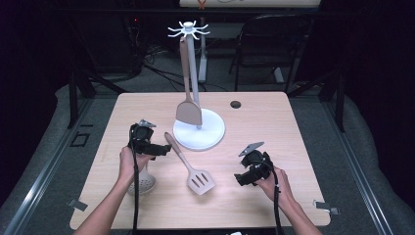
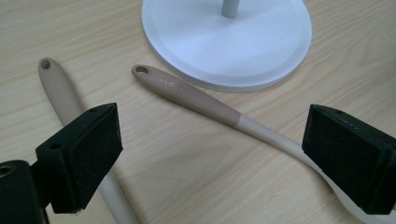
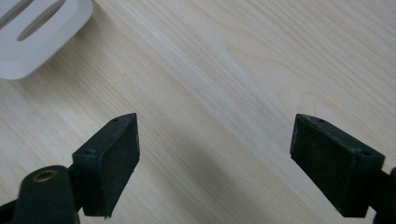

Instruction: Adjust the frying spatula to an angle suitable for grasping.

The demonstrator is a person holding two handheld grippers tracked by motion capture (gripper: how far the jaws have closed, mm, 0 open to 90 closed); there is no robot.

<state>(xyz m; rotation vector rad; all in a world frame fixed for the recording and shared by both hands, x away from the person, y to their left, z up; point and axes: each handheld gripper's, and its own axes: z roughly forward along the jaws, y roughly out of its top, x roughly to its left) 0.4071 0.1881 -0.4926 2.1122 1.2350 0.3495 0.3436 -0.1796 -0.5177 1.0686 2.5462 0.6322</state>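
Stand base (image 1: pixel 210 134) sits mid-desk (image 1: pixel 274 122), pole rising from it; one spatula (image 1: pixel 188 110) hangs from the top hooks (image 1: pixel 188 29), blade down by the base. Slotted turner (image 1: pixel 191 166) lies on desk in front of base, handle end near base's left rim, head toward the near edge. Strainer spoon (image 1: pixel 143 181) lies left of the turner, under left gripper (image 1: pixel 166 150). Right gripper (image 1: pixel 239 179) right of turner head, over bare desk. Desk hole (image 1: pixel 235 104) behind-right of base.

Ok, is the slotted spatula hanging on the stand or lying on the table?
Lying flat on the table. The slotted spatula rests beside the stand's round base; another spatula hangs from the stand.
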